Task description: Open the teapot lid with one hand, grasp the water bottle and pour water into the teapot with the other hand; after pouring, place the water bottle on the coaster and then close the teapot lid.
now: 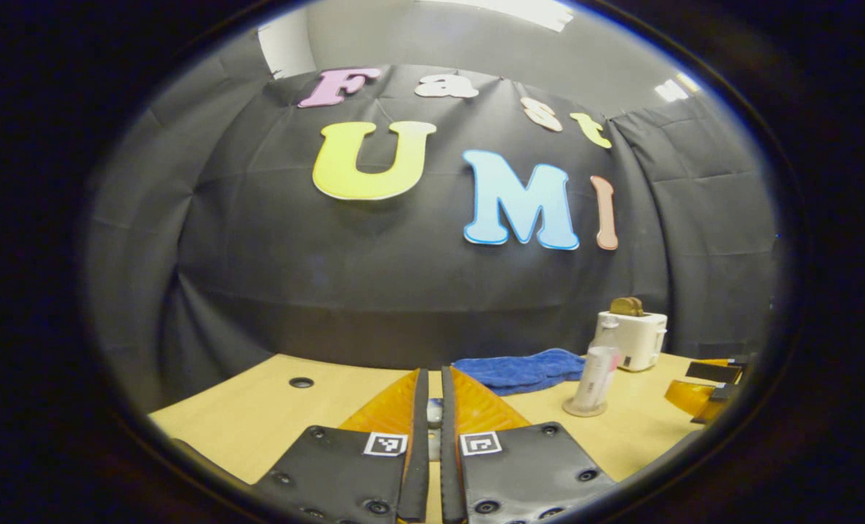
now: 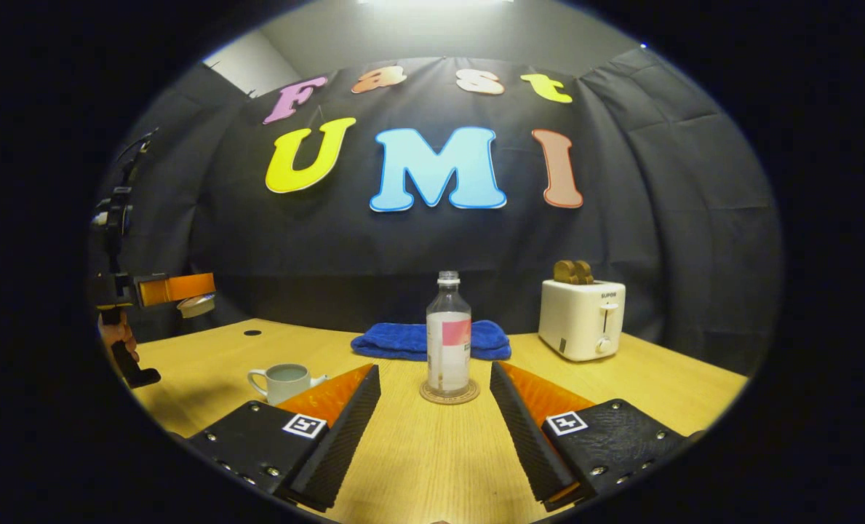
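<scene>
The clear water bottle (image 2: 448, 342) stands upright, uncapped, on a round coaster (image 2: 449, 394) at mid-table. My right gripper (image 2: 434, 371) is open, its fingers spread either side just short of the bottle and not touching it. The white teapot (image 2: 283, 381) sits lidless to the left of that gripper. Above it at the far left, my left gripper (image 2: 177, 289) hangs in the air, shut on the teapot lid (image 2: 196, 305). In the left gripper view the left gripper (image 1: 434, 375) has its fingers nearly together on a small pale piece of the lid (image 1: 434, 415); the bottle (image 1: 596, 371) stands to the right.
A folded blue towel (image 2: 432, 338) lies behind the bottle. At the back right is a white toaster (image 2: 581, 319) with bread in its slots. A hand (image 2: 116, 335) holds the left gripper's grip. The wooden table (image 2: 432, 458) has a small hole (image 2: 252, 332) at back left.
</scene>
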Motion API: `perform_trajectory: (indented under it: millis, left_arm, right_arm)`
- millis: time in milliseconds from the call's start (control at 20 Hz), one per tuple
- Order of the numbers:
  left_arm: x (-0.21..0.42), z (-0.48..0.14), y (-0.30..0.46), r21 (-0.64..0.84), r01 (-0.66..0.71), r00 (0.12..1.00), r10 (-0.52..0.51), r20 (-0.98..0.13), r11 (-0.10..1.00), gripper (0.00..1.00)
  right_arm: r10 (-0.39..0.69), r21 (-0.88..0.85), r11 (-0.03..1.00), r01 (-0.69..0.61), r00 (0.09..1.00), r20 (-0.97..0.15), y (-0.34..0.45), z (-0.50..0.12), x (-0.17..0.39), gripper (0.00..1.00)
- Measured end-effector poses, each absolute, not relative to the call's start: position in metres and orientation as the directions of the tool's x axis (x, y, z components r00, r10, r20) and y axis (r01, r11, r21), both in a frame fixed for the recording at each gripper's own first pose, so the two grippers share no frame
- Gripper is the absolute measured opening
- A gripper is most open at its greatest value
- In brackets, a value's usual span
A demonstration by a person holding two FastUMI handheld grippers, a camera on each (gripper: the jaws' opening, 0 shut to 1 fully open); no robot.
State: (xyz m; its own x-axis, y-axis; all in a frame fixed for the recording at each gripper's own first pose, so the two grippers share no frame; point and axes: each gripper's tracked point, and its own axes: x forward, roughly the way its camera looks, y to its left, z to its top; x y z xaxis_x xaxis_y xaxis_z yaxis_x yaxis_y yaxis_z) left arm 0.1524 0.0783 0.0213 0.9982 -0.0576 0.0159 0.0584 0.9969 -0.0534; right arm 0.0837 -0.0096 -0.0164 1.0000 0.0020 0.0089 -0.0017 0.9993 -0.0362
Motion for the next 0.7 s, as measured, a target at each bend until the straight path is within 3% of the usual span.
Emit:
perform_trajectory:
  millis: [150,450,700]
  left_arm:
    - [0.159,0.001,0.041,-0.060,0.096,0.995,-0.098,-0.023,0.994,0.14]
    - [0.181,-0.020,0.001,-0.032,0.123,0.990,-0.125,-0.071,0.992,0.13]
    - [0.196,-0.039,-0.019,0.007,0.136,0.983,-0.135,-0.121,0.991,0.13]
  right_arm:
    - [-0.034,-0.097,0.995,0.039,0.998,0.053,-0.014,-0.010,0.081,0.94]
    - [0.010,-0.100,0.995,-0.005,0.999,0.041,0.004,-0.013,0.075,0.94]
    - [0.022,-0.022,1.000,-0.021,0.999,0.029,0.000,-0.013,0.075,0.94]
